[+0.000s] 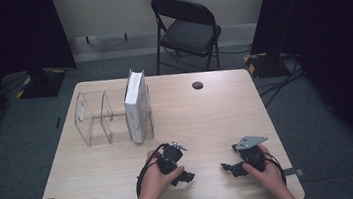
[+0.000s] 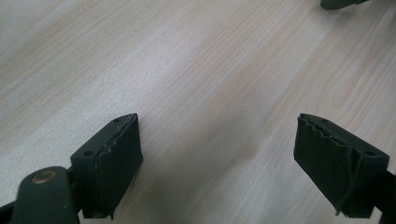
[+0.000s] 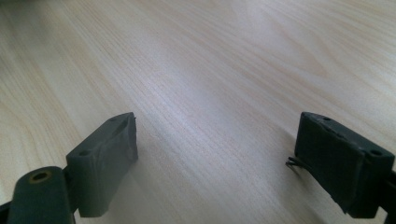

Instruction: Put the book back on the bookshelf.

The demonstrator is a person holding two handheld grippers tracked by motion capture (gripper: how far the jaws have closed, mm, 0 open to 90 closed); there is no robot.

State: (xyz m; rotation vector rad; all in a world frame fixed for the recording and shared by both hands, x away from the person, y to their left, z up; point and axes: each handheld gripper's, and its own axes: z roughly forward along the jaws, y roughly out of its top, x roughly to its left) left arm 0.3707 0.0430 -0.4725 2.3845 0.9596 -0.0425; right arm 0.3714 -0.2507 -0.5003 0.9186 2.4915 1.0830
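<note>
White book (image 1: pixel 136 106) standing upright in the right compartment of the clear rack (image 1: pixel 91 119), left of centre in the high view, on the wooden desk (image 1: pixel 207 121). Likely stiff, fairly heavy, with a smooth and perhaps slippery cover; best taken across the two flat covers near the top edge, where it rises above the rack walls. Left tongs (image 1: pixel 187 177) and right tongs (image 1: pixel 226 168) both apart, with nothing between the jaws, low in the frame, well apart from the book.
</note>
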